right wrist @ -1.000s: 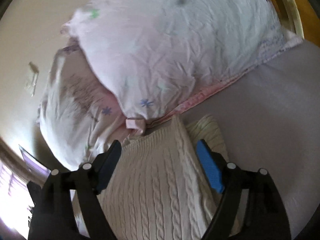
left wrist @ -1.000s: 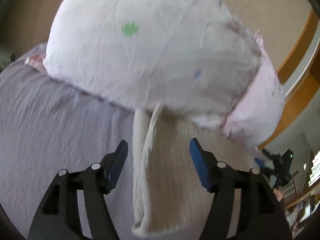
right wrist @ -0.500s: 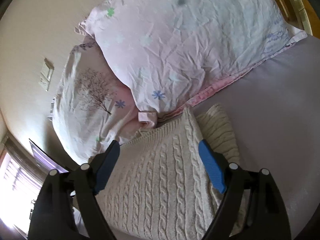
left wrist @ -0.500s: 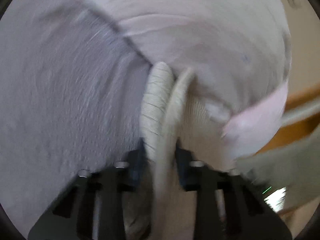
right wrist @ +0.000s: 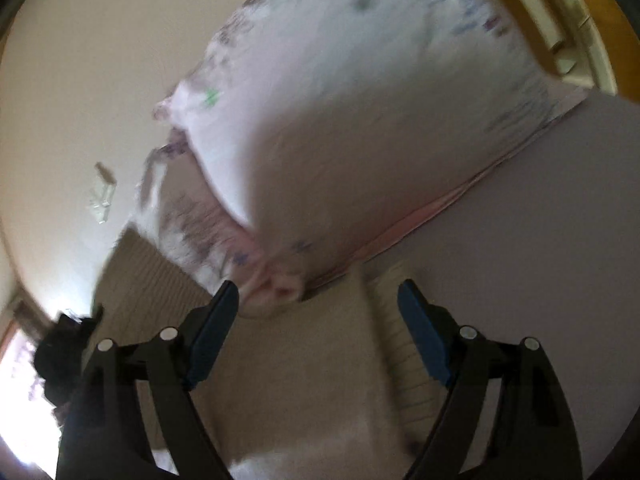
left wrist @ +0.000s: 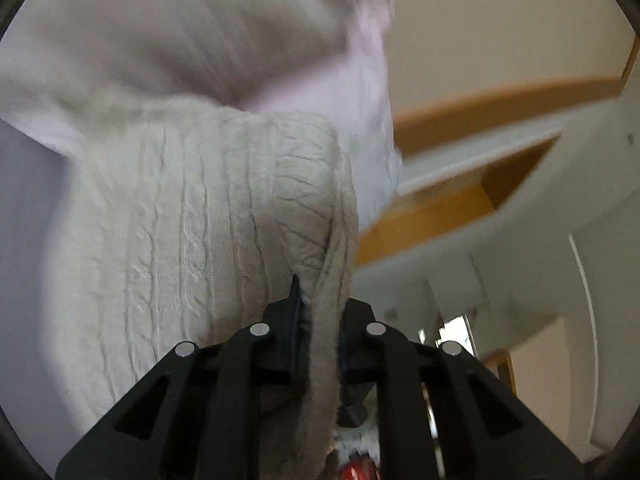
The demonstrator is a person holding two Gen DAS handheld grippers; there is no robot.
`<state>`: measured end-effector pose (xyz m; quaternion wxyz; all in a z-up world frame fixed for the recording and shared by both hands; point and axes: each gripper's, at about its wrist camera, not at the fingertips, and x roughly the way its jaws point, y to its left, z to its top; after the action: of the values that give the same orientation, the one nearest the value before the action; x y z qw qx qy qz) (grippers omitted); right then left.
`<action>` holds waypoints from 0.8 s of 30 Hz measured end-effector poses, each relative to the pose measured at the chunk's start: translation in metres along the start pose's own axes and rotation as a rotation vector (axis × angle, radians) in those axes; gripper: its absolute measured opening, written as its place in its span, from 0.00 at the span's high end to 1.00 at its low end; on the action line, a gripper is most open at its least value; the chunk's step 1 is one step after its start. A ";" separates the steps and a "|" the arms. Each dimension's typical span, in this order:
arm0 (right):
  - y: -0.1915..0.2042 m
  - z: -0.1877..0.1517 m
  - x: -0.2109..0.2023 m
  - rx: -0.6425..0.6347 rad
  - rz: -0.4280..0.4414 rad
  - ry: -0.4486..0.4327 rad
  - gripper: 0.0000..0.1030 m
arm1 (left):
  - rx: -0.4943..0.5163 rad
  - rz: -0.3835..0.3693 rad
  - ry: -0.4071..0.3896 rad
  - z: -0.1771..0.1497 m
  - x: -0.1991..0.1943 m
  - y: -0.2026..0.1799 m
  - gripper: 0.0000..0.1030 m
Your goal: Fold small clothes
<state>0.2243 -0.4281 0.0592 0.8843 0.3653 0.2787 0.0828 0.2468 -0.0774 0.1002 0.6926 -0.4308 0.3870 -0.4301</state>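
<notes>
Left wrist view is showing the left gripper [left wrist: 316,328] clenching a cream cable-knit sweater [left wrist: 224,216] by a bunched edge, the fabric squeezed between its closed jaws. The sweater is hanging and draping away from the grip toward a pale pink pillow [left wrist: 200,40], apparently lifted off the lilac bedsheet [left wrist: 24,208] so one part can be carried over another for a fold. Right wrist view is showing the right gripper [right wrist: 318,308] spread wide and holding nothing, hovering just above the sweater's flat part [right wrist: 304,380] lying on the sheet beside the pillows. It is probably waiting there to pin or catch the cloth. Both views are blurring with motion.
</notes>
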 end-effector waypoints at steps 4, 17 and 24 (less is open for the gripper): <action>-0.030 0.007 -0.004 0.022 -0.103 0.003 0.21 | -0.108 0.012 0.229 -0.030 0.107 0.018 0.86; -0.040 0.004 -0.005 0.184 0.050 0.217 0.12 | 0.182 0.224 0.035 -0.034 -0.003 0.003 0.86; -0.032 -0.003 0.004 0.255 0.129 0.437 0.12 | 0.166 0.462 0.099 -0.035 -0.003 0.047 0.84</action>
<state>0.2239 -0.4480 0.0331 0.7429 0.4643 0.4472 0.1802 0.2262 -0.0718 0.0454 0.7857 -0.2508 0.4720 -0.3113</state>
